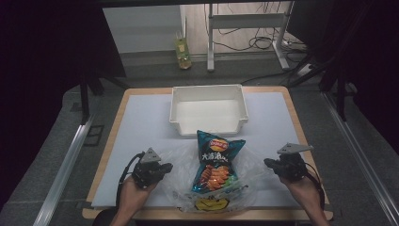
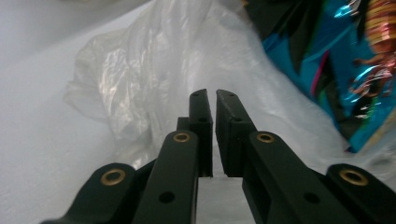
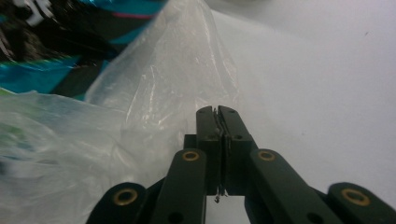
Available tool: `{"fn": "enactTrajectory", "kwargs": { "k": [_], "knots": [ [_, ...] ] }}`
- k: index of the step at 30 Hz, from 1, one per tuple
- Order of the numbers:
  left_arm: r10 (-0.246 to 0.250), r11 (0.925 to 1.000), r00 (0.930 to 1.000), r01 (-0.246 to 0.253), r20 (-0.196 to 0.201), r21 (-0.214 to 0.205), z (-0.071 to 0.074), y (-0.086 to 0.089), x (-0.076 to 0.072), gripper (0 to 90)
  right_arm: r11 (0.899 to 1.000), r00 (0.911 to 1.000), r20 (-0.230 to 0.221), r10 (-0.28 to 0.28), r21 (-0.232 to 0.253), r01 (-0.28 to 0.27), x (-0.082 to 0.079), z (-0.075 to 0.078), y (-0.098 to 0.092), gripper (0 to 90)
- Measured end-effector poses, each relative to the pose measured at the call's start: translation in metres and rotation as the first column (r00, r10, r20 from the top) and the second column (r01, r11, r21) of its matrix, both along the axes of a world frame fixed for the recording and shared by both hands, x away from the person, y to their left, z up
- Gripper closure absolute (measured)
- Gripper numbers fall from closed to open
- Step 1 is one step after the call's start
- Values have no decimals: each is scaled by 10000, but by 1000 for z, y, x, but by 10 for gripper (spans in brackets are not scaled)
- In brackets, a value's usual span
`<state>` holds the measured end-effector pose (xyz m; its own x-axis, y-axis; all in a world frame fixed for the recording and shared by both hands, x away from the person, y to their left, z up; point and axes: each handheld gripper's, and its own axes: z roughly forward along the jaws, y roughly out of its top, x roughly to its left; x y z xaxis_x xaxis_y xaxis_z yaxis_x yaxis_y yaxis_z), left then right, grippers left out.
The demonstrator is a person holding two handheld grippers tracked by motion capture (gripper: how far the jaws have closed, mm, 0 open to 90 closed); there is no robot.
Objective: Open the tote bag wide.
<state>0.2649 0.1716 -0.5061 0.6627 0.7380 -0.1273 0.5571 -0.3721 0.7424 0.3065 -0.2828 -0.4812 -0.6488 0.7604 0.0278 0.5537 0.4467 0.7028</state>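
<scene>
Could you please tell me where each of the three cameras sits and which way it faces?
High view: above the person's side, looking forward and down at the table, white bin, both hands.
Left gripper view: on the left gripper, facing the plastic bag.
Right gripper view: on the right gripper, jaws pinching that bag.
Shared: the bag and chip packet.

Chip bag (image 1: 215, 160): blue-teal foil with a red-and-yellow logo and orange chips printed on it; lies lengthwise, midway between the left gripper (image 1: 165, 166) and the right gripper (image 1: 269, 163), its lower end inside the plastic bag.
Plastic bag (image 1: 188, 162): clear, thin and crinkled, yellow print at its near end; spread flat and reaching out to both tools.
White bin (image 1: 209, 96): open, rectangular, upright, beyond both tools, just past the chip bag's top.
</scene>
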Motion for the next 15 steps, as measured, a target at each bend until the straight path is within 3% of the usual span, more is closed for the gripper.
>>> {"fn": "enactTrajectory", "kwargs": {
  "k": [4,7,15],
  "knots": [
    [-64,9993,9977,89,678,-364,9,0,-10,799,9999,9998,213,-9,156,6,-6,9,-3,806],
    [-121,9972,9954,190,950,-728,12,1,-18,758,9996,9996,281,77,263,-84,-11,16,-2,758],
    [-149,9943,9918,281,1269,-1028,13,3,-34,631,9989,9962,737,466,54,-471,-24,33,7,651]
  ]
}}
